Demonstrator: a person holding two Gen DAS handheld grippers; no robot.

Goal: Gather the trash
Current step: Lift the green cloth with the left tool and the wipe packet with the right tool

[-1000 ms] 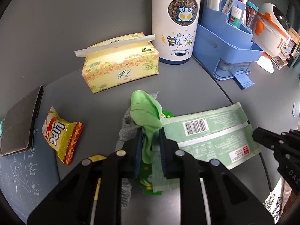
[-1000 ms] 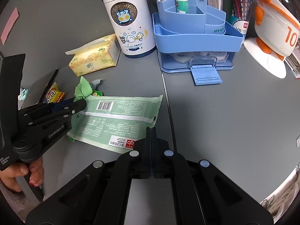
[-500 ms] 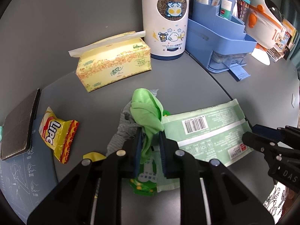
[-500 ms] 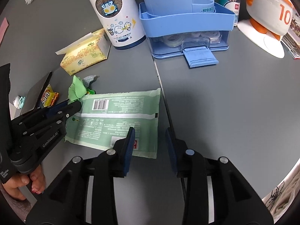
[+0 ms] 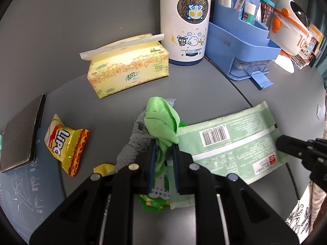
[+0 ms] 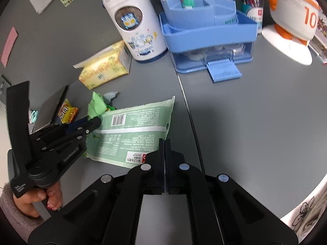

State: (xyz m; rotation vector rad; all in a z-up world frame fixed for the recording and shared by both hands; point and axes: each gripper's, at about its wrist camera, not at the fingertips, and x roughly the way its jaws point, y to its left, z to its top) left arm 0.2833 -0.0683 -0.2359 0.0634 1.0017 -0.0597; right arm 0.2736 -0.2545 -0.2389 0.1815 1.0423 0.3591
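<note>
Gathering wrappers: the left gripper is closing on a bunched green wrapper mid-desk; the right gripper is pinching shut at the flat green wet-wipe packet's corner. Judged next: lifting both, then the yellow Lipo packet near the left edge.

Bare desk right of the green wrapper; tissue box and organiser crowd the back.

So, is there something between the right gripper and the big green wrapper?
Nothing visible. The right gripper is shut at the near corner of the green wrapper, with no object between. Whether it pinches that edge cannot be told. The left gripper, jaws closing on a green scrap, sits at the wrapper's other end.
</note>
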